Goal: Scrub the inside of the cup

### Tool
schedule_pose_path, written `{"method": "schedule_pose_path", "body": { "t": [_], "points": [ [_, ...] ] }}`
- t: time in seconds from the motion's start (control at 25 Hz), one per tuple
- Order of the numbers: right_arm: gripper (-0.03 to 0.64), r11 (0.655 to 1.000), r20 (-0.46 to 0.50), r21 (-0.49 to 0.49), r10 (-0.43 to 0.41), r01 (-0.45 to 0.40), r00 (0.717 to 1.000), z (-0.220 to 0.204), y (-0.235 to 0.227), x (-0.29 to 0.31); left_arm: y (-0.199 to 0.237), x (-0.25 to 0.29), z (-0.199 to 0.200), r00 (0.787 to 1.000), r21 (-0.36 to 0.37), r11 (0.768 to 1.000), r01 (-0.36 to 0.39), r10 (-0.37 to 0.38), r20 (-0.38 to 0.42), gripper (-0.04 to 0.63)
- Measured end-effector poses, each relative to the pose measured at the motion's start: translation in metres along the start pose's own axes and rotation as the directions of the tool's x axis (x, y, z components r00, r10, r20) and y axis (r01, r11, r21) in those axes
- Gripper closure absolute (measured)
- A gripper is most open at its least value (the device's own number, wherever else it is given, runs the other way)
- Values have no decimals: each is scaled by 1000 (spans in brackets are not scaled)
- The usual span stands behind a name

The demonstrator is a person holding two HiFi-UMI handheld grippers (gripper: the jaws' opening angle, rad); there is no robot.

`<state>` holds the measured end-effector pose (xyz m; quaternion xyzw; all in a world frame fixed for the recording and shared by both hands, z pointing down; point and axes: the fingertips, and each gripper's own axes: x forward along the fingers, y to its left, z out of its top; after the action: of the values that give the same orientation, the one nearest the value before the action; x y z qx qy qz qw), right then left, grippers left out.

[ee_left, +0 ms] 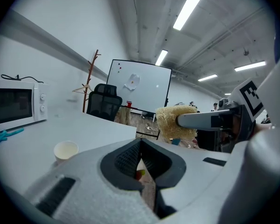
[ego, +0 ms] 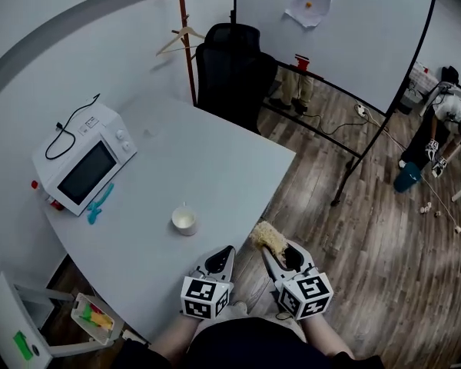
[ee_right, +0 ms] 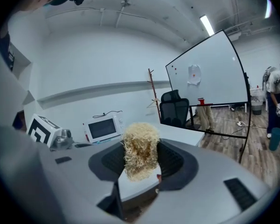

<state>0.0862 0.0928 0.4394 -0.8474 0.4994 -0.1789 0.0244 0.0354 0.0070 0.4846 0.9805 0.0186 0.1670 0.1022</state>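
A small white cup [ego: 184,221] stands upright on the pale grey table [ego: 215,160], near its front edge; in the left gripper view the cup [ee_left: 66,150] sits low at the left. My left gripper [ego: 229,249] hovers just right of the cup, its jaws shut with nothing between them [ee_left: 140,160]. My right gripper [ego: 275,246] is beside it, past the table's edge, shut on a straw-coloured loofah scrubber [ego: 269,237]. The scrubber [ee_right: 140,149] sticks up from between the pads and also shows in the left gripper view [ee_left: 175,122].
A white microwave [ego: 83,167] and a teal tool [ego: 100,204] lie at the table's left. A black office chair [ego: 229,68], a coat stand [ego: 186,37] and a whiteboard [ego: 330,29] stand behind. A person [ego: 446,121] is at the far right.
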Motion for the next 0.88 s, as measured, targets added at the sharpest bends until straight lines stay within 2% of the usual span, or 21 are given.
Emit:
{"method": "schedule_pose_path", "body": {
  "t": [0.24,0.48,0.68,0.88],
  "points": [
    [436,993,-27,-33,117,-117,993,6,15,44,43,-2,0,993,-40,992,-119,119,11,578],
    [436,966,-74,-38,253,-256,965,5,30,86,76,-13,-5,965,-84,962,-260,262,16,578],
    [436,909,-126,-77,398,-409,908,10,48,125,108,-19,-10,914,-138,907,-398,404,20,578],
    [436,825,-197,-103,531,-556,824,20,60,160,132,-21,-10,843,-216,826,-520,538,26,578]
  ]
}}
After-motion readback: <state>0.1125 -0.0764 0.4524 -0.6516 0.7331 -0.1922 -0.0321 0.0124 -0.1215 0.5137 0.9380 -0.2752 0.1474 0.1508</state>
